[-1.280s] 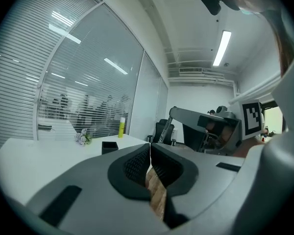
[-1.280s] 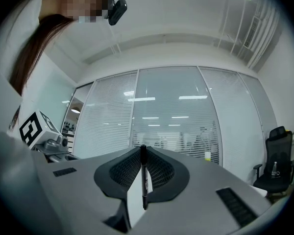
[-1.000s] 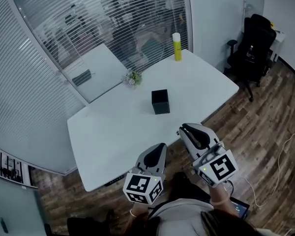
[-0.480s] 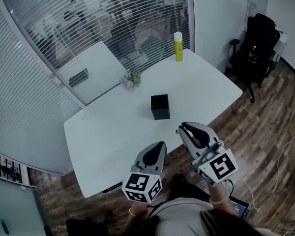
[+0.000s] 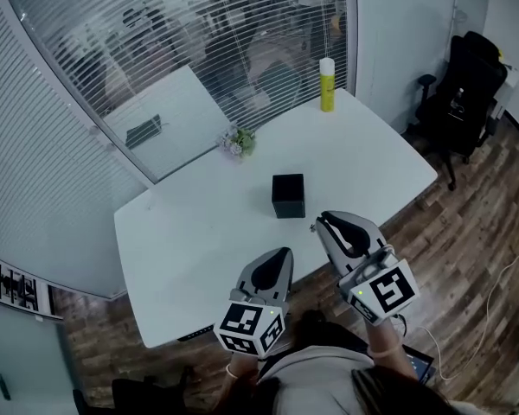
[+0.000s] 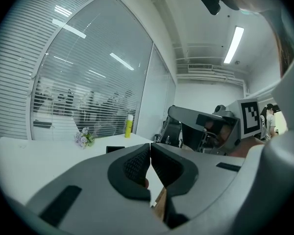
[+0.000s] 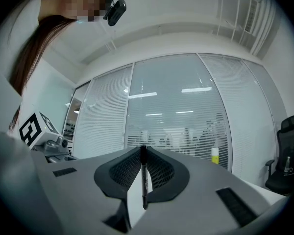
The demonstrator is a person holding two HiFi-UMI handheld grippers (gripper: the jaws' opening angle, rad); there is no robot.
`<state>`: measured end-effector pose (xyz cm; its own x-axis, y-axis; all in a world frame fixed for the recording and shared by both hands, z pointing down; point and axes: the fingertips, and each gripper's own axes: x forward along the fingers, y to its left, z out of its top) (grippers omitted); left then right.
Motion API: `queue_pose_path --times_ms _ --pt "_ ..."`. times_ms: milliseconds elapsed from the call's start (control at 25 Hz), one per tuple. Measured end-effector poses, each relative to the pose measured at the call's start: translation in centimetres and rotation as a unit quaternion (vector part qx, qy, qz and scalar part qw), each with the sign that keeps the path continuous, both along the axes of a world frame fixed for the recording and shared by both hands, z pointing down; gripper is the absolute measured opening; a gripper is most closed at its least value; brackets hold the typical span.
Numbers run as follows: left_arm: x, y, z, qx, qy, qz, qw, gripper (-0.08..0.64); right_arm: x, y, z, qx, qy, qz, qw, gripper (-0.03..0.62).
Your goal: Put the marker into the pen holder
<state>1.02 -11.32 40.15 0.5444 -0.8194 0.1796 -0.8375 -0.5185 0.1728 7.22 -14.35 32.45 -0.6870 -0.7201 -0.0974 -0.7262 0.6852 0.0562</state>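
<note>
While the right gripper (image 5: 323, 222) hangs over the near edge of the white table (image 5: 190, 232), its jaws are closed on the marker (image 7: 144, 176), which stands upright between the ribbed pads. The marker is a slim black stick with a pale printed band partway down its barrel; its upper end sits level with the jaw tips and its lower end reaches the throat of the jaws. Pen holder (image 5: 288, 196): a small black square box, standing upright near the middle of the table, just beyond the right gripper and apart from it. Left gripper (image 5: 285, 254): held at the table's near edge beside the right one, jaws pressed together at the tips with nothing between them. Also on the table: a yellow bottle (image 5: 327, 85) with a white top at the far corner and a small bunch of flowers (image 5: 238, 142) at the far edge. A black chair (image 5: 467, 85) stands on the wood floor (image 5: 467, 232).
</note>
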Motion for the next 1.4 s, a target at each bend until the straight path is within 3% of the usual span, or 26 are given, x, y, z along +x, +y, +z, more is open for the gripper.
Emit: queue_pose_path --times_ms 520,1400 --pt "-2.5 -2.3 -0.3 -0.002 0.017 -0.038 0.9991 0.020 -1.4 -3.3 -0.2 -0.002 -0.001 -0.011 1.000 0.060" --pt "-6.0 -8.9 -0.7 0.009 0.007 0.012 0.9999 0.020 -5.2 -9.4 0.5 -0.011 0.028 0.027 0.999 0.060"
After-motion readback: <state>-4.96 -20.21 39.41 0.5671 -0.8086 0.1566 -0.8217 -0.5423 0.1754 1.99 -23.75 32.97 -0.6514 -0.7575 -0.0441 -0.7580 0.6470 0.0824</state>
